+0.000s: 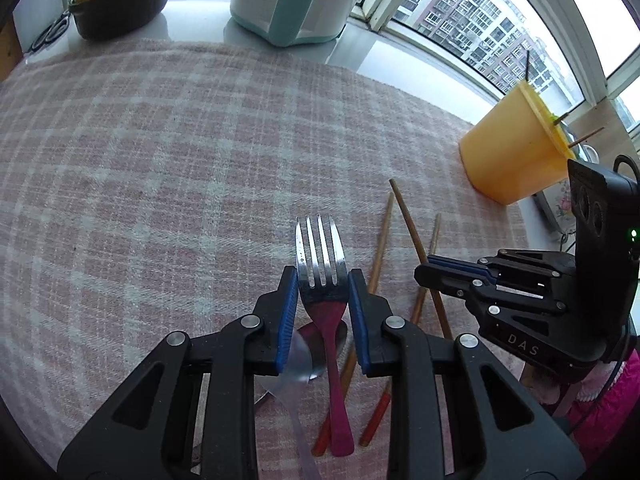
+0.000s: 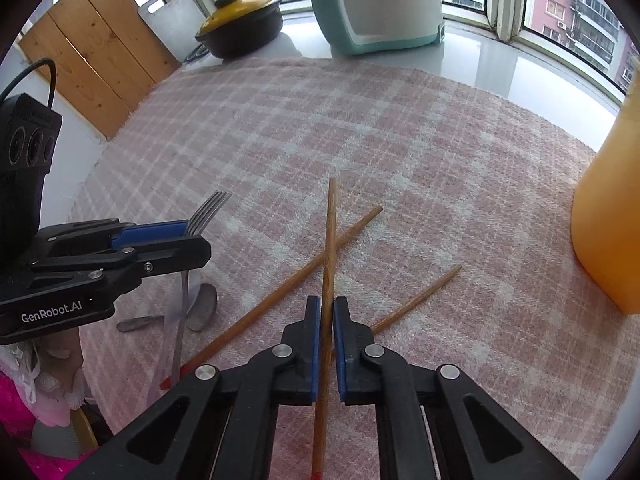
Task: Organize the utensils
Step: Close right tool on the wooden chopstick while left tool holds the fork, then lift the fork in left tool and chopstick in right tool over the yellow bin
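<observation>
My left gripper [image 1: 323,280] is shut on a fork [image 1: 320,252] with a pink handle, held above the checked cloth, tines forward. It also shows in the right wrist view [image 2: 196,236]. My right gripper [image 2: 327,308] is shut on a wooden chopstick [image 2: 330,232] that points forward. Two more chopsticks [image 2: 280,292] lie crossed on the cloth beneath it. A spoon [image 2: 202,308] lies under the left gripper. The yellow utensil holder [image 1: 516,148] stands at the right with sticks in its lid.
A pink checked cloth [image 1: 160,160] covers the table. A black pot with a yellow lid [image 1: 120,4] and a teal-and-white appliance [image 1: 296,0] stand at the back by the window. Wooden boards [image 2: 92,52] lean at the far left.
</observation>
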`<control>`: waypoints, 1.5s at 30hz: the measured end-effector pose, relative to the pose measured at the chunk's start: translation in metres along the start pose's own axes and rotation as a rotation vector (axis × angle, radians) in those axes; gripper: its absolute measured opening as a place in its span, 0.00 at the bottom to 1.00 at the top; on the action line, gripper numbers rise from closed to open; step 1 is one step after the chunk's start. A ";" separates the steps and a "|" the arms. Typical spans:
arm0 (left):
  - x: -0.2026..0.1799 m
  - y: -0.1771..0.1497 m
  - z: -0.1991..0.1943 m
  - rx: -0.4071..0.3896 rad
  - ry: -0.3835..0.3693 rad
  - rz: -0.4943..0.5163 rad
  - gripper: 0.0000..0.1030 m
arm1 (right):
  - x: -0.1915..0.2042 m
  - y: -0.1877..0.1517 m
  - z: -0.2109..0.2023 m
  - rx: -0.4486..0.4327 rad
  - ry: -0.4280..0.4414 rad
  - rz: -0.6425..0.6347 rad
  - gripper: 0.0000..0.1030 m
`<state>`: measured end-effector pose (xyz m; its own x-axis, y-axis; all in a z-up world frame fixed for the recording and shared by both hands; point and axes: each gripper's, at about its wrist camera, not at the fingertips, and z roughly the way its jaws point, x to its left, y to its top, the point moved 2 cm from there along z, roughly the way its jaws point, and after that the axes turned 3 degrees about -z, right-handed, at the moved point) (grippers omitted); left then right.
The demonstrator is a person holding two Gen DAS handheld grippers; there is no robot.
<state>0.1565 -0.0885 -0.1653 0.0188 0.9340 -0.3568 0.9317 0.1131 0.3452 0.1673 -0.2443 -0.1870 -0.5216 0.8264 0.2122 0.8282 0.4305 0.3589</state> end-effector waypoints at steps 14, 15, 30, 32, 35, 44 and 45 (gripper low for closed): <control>-0.025 -0.008 -0.034 -0.078 -0.005 0.072 0.23 | 0.006 -0.005 -0.043 -0.103 -0.025 -0.001 0.03; -0.027 -0.009 -0.036 -0.083 -0.008 0.078 0.23 | 0.007 -0.005 -0.044 -0.105 -0.026 -0.002 0.03; -0.056 -0.016 -0.060 -0.141 -0.014 0.155 0.23 | 0.008 -0.011 -0.069 -0.175 -0.064 -0.009 0.03; -0.060 -0.016 -0.064 -0.152 -0.011 0.168 0.23 | 0.008 -0.012 -0.073 -0.183 -0.072 -0.013 0.03; -0.066 -0.015 -0.069 -0.172 -0.006 0.187 0.23 | 0.007 -0.014 -0.077 -0.196 -0.080 -0.011 0.03; -0.076 -0.011 -0.080 -0.209 -0.012 0.214 0.23 | 0.004 -0.014 -0.098 -0.255 -0.114 -0.007 0.03; -0.078 -0.010 -0.081 -0.213 -0.013 0.216 0.23 | 0.004 -0.014 -0.100 -0.262 -0.119 -0.006 0.03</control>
<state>0.1165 -0.1351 -0.0711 0.2143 0.9400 -0.2654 0.8084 -0.0182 0.5884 0.1328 -0.2835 -0.1004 -0.4856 0.8676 0.1072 0.7360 0.3396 0.5857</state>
